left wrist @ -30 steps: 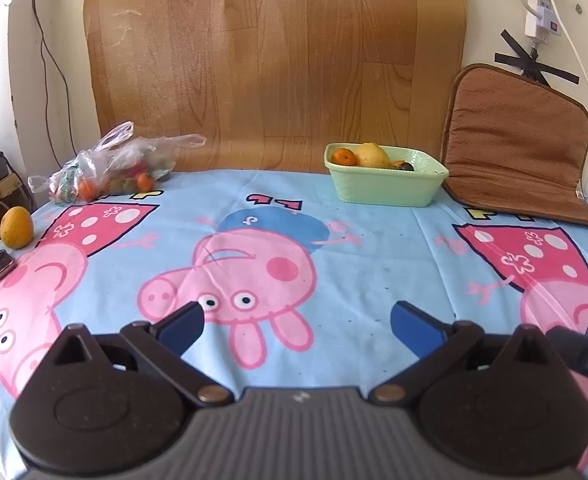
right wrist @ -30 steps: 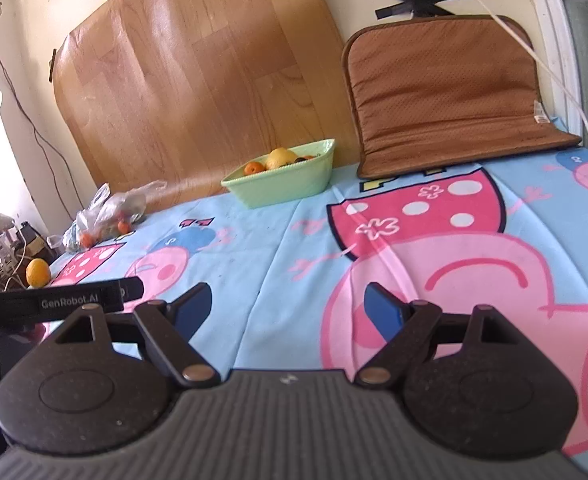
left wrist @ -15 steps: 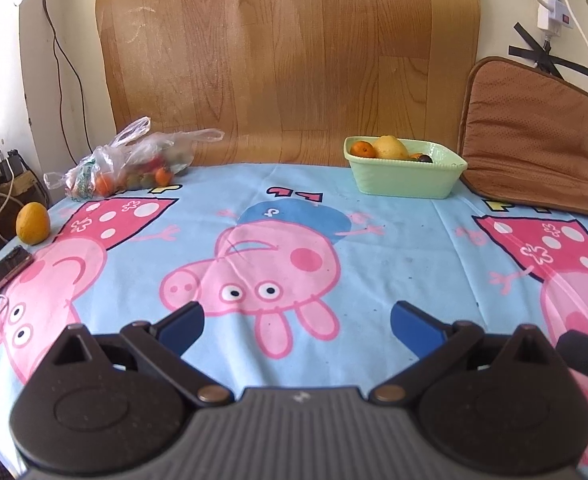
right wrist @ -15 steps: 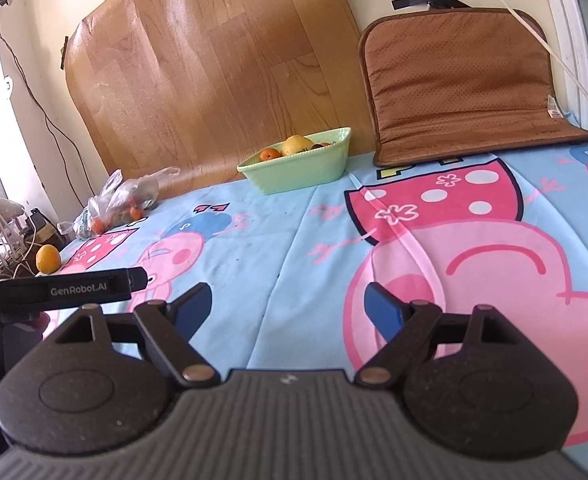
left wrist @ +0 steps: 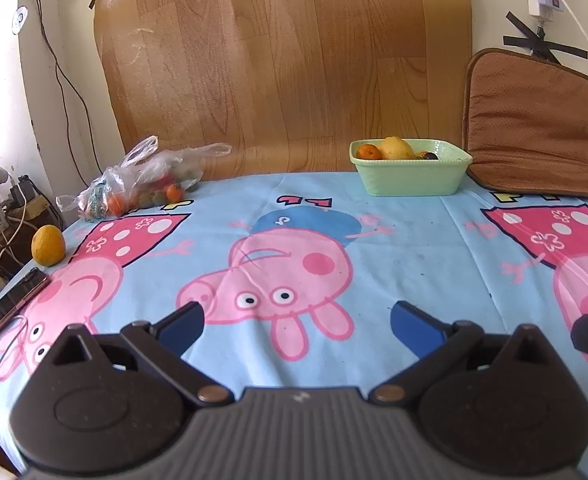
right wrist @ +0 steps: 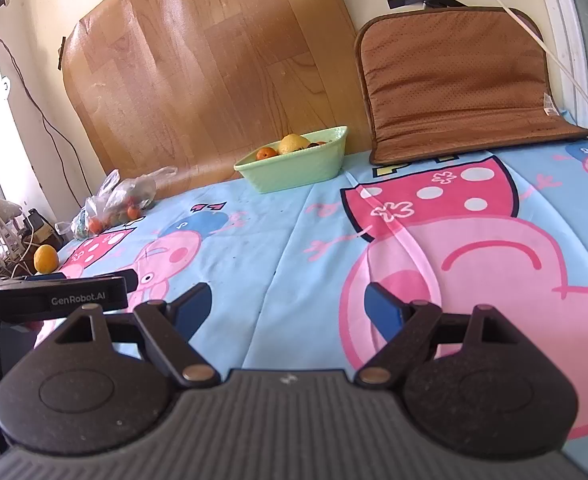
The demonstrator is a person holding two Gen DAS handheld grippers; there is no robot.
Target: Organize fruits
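A: What colour is the bowl (left wrist: pixel 409 178)?
B: Pale green. The tabletop (left wrist: pixel 413 240) cloth is light blue with pink cartoon pigs.
A: And the loose fruit (left wrist: pixel 48 245)?
B: Yellow-orange; the cushion (left wrist: pixel 533 120) is brown.

Both views are bright with daylight; the left edges wash out to near white, which suggests a window on that side. A soft sheen lies on the wooden board (left wrist: pixel 286 64) and glare on the plastic bag (left wrist: pixel 146 184). Shadows on the tablecloth (left wrist: pixel 413 248) are faint. Fisheye bending curves the bench edges and walls, and the corners darken. Focus is sharp mid-frame, slightly soft far back
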